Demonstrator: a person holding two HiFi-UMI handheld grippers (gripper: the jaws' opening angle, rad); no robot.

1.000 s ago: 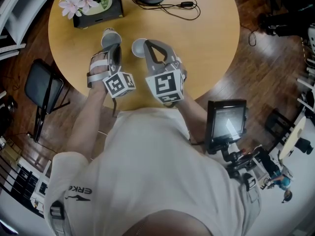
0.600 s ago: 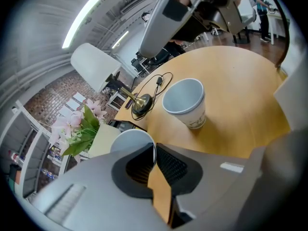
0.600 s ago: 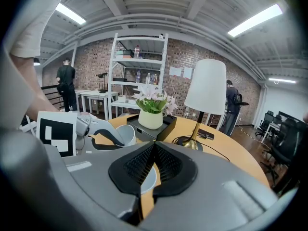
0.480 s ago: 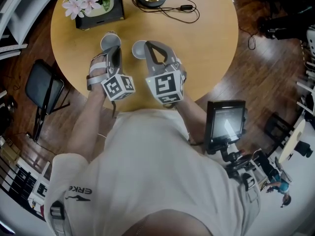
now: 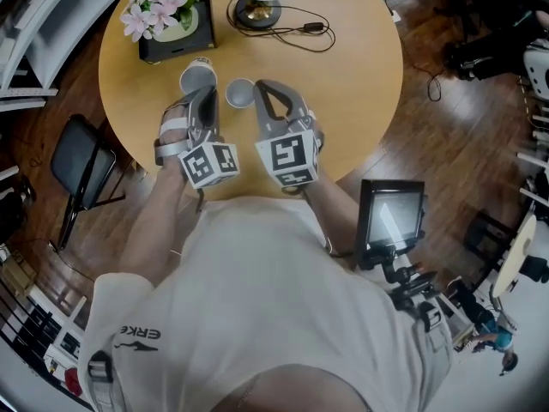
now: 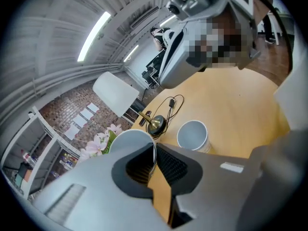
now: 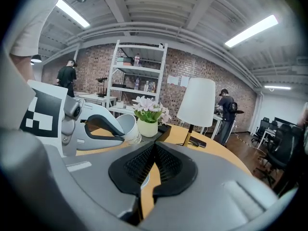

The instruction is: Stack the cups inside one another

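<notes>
My left gripper [image 5: 204, 93] is shut on the rim of a white paper cup [image 5: 197, 77], one finger inside it and one outside, and holds it tilted above the round wooden table [image 5: 343, 75]. In the left gripper view the held cup [image 6: 130, 139] sits at the pads [image 6: 169, 165]. A second white cup [image 5: 239, 93] stands upright on the table just right of it, mouth up, also visible as the free cup [image 6: 192, 134]. My right gripper [image 5: 260, 88] is shut with nothing between its jaws, its tips beside this second cup. From the right gripper view, the left gripper carries its cup [image 7: 126, 126].
A black box with pink flowers [image 5: 167, 20] and a lamp base [image 5: 257, 9] with its cable [image 5: 300, 28] stand at the table's far side. A black chair [image 5: 77, 157] is left of the table, and a screen on a stand [image 5: 393, 217] to the right.
The left gripper has lifted its cup higher off the table and it now looks larger. The right gripper has risen slightly. The second cup has stayed where it was.
</notes>
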